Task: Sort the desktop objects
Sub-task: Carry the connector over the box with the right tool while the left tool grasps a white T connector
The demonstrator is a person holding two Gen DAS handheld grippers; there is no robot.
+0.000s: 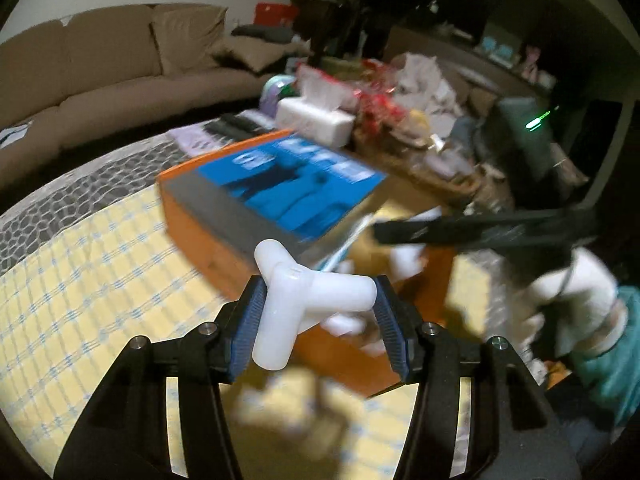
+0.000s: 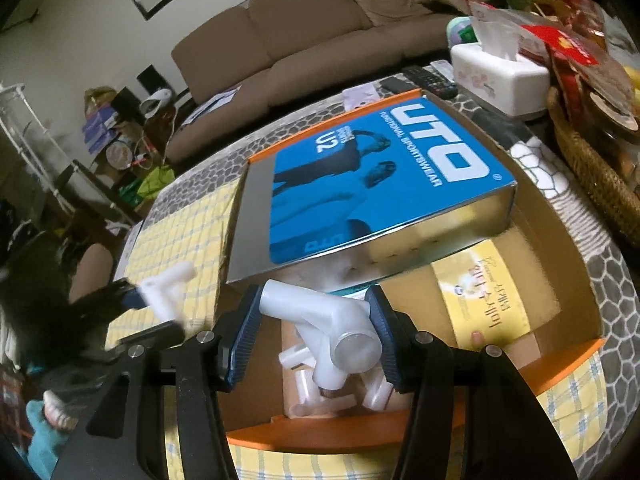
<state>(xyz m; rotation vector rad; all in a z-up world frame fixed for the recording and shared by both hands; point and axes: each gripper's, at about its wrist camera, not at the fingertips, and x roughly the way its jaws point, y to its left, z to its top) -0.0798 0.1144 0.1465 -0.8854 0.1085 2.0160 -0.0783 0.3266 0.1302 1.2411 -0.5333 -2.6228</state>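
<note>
My left gripper is shut on a white plastic pipe connector and holds it above the yellow checked cloth, just left of an open orange cardboard box. My right gripper is shut on another white pipe connector, held over the inside of that box. Several more white connectors lie in the box under it. The left gripper and its connector also show at the left of the right wrist view.
A blue UTO sportswear box lies tilted across the orange box, beside a yellow packet. A white tissue box, remote controls and a wicker basket stand behind. A brown sofa is beyond the table.
</note>
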